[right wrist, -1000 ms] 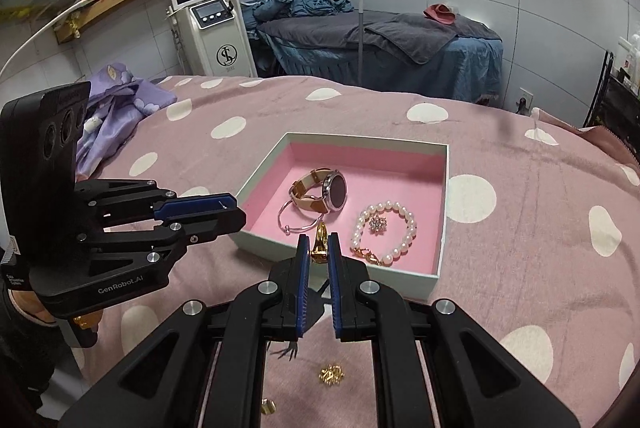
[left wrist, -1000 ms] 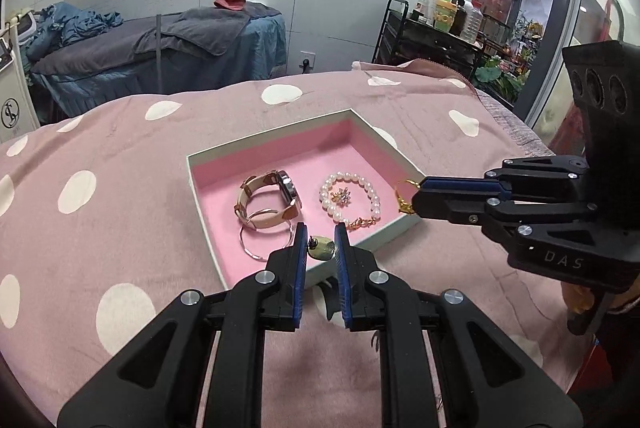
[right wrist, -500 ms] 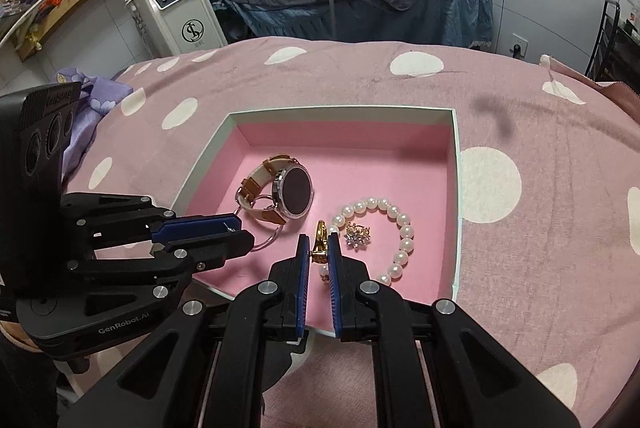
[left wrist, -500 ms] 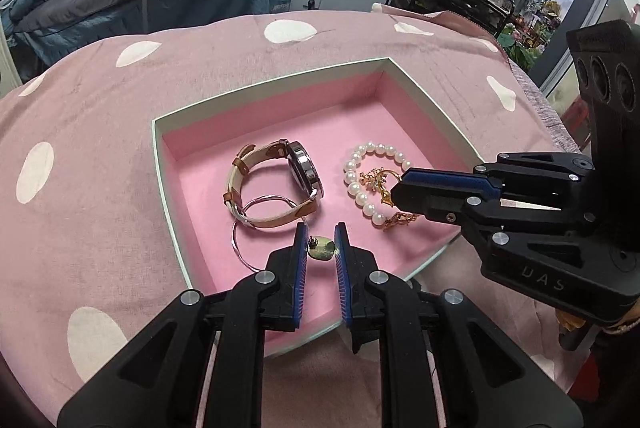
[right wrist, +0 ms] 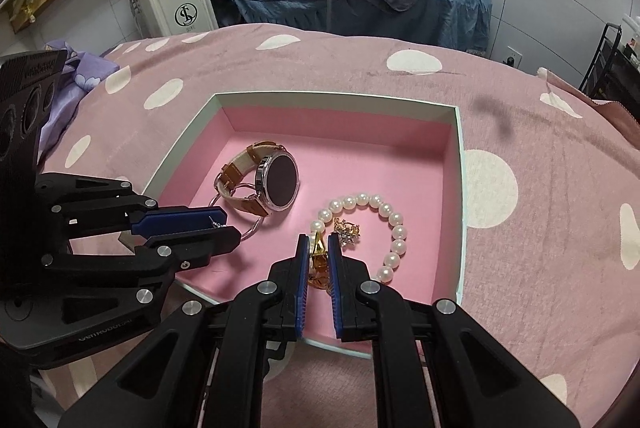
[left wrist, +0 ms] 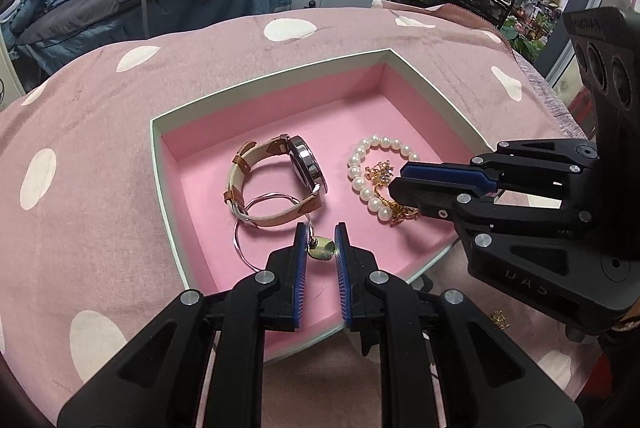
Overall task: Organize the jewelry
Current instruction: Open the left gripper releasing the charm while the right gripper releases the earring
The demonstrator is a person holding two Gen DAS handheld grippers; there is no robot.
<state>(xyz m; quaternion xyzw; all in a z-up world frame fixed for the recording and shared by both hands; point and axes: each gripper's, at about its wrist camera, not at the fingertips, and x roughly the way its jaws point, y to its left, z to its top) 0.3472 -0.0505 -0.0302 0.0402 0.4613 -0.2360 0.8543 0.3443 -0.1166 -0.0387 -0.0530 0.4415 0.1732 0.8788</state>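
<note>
Left wrist view: left gripper (left wrist: 321, 242), jaws pinching a small green earring (left wrist: 321, 248), poised low over the near part of the pink-lined box (left wrist: 276, 76).

Right wrist view: right gripper (right wrist: 319, 252), jaws pinching a gold ring (right wrist: 318, 248), just beside the pearl bracelet (right wrist: 370, 228) and its sparkly brooch (right wrist: 347, 230).

Box contents: watch (left wrist: 280, 180) leaning on a thin silver bangle (left wrist: 256, 224); bracelet to its right.

Box rests on a pink polka-dot bed cover (left wrist: 100, 156); a loose gold piece (left wrist: 500, 319) lies outside on the cover.

Handling advice: lower each piece until nearly touching the lining before spreading the jaws. Set the earring on bare lining clear of the bangle. Keep the ring off the pearls to avoid tangling. Lift straight up afterwards.
</note>
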